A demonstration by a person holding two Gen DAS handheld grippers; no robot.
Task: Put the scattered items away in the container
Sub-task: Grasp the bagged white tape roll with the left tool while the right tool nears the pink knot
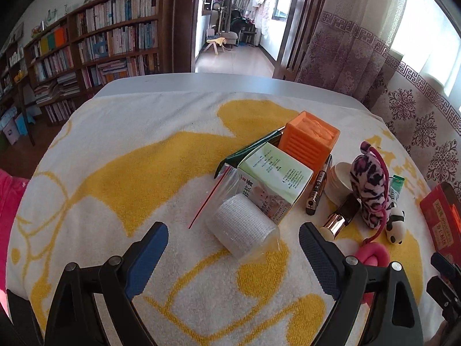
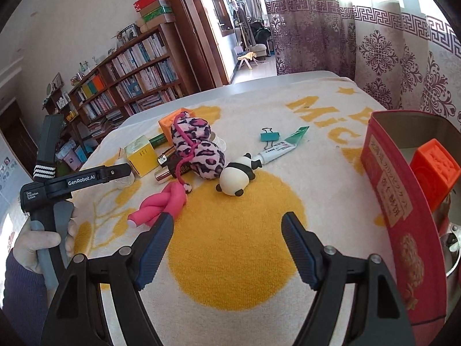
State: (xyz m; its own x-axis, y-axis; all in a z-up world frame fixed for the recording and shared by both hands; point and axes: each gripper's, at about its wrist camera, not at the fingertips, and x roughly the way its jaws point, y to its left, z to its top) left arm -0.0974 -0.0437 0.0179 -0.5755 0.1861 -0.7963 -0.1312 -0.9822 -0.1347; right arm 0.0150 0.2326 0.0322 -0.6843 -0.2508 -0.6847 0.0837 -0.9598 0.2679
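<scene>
My left gripper is open, its fingers either side of a bagged white bandage roll without touching it. Behind the roll lie a green medicine box, an orange block, a marker, a lipstick, a leopard plush and a panda toy. My right gripper is open and empty above the towel, short of the panda. The red container stands at the right and holds an orange block. A pink twisted toy lies by my right gripper's left finger.
A teal binder clip and a green-capped tube lie farther back on the yellow-and-white towel. The left hand-held gripper body shows at the left. A bookshelf and curtains stand beyond the table.
</scene>
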